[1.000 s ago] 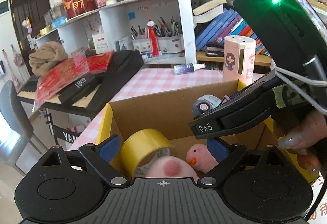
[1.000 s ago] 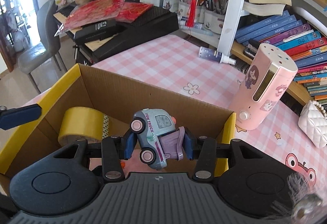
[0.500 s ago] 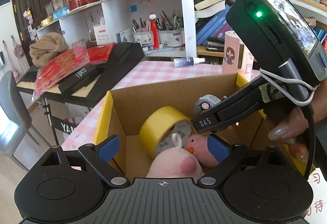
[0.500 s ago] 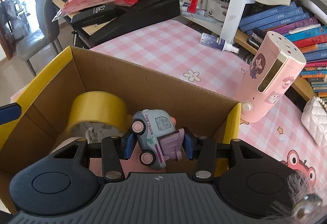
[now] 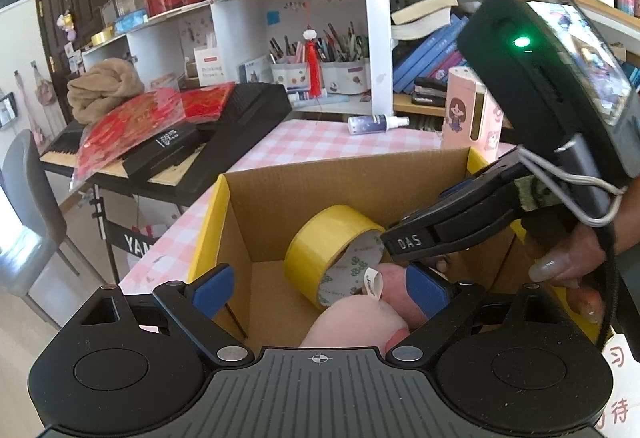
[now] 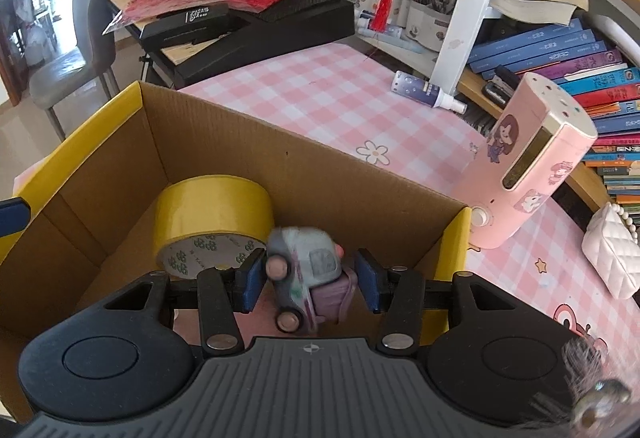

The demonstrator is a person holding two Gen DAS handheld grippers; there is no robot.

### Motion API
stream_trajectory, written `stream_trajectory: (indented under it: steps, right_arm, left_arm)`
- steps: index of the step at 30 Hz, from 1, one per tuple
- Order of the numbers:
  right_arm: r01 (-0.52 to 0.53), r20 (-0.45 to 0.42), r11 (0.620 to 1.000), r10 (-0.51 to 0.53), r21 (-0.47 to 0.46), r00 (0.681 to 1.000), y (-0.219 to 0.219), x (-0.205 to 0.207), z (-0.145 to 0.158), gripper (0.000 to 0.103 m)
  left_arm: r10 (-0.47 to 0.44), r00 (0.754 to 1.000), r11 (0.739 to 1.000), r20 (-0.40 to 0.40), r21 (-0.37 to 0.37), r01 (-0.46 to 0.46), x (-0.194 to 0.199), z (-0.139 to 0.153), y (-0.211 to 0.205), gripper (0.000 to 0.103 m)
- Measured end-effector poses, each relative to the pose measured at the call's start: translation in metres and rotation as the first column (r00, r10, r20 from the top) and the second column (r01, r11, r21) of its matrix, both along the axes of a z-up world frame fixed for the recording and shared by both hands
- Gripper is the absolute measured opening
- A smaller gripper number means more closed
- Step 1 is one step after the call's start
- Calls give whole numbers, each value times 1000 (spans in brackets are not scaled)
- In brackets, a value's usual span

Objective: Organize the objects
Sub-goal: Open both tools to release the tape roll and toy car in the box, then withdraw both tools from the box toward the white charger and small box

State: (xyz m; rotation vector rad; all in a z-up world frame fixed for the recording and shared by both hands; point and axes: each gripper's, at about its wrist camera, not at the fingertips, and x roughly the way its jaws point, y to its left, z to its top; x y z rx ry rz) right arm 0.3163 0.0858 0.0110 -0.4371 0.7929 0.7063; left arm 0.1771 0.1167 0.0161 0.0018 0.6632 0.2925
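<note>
Now the right tool (image 6: 307,280) is hanging over the near right corner of the box (image 6: 224,142), its blue pads standing apart on either side of the toy truck (image 6: 306,278); its jaws have just been opening, and the truck, blurred and tipped nose down, is sitting between the pads with a gap showing at the right pad, so it is no longer being pinched; whether the left pad is touching it I cannot tell. Beside the truck, the yellow tape roll (image 6: 212,222) is lying on its side against the far wall of the box, its printed core facing the near side.

From the left wrist view, the left tool (image 5: 316,288) is hovering over the near edge of the box with its jaws spread wide and nothing between them; a pink plush (image 5: 360,322) is lying on the box floor just beyond its pads, touching the tape roll. The right tool's black body is reaching in over the box's right edge, a hand (image 5: 568,270) wrapping its grip.

The box is sitting on the bench (image 6: 332,98), which is wearing a pink checked cloth; a pink canister (image 6: 528,174) is standing just beside the box's far right corner; a spray bottle (image 6: 428,92) is lying near the bench's far edge; a white quilted purse (image 6: 612,254) is resting near the right edge.
</note>
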Motion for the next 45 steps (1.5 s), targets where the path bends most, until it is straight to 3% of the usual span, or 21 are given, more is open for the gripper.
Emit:
stream_trajectory:
  steps: [10, 23, 28, 35, 45]
  right_arm:
    - [56, 99, 988, -71, 144, 993, -38, -39, 41, 53]
    - [207, 189, 933, -269, 294, 944, -91, -122, 74, 61]
    - [255, 205, 916, -327, 310, 923, -108, -155, 70, 62]
    - [303, 173, 911, -358, 278, 918, -127, -198, 48, 62]
    - [352, 177, 912, -390, 212, 904, -140, -261, 13, 76]
  left_arm:
    - [8, 997, 1000, 77, -13, -7, -29, 17, 1, 99]
    - [26, 992, 999, 127, -45, -21, -87, 28, 8, 99]
    - [33, 992, 998, 119, -60, -27, -112, 23, 10, 100]
    - [34, 996, 998, 81, -59, -29, -145, 11, 6, 100]
    - [41, 999, 998, 15, -50, -40, -189, -3, -8, 100]
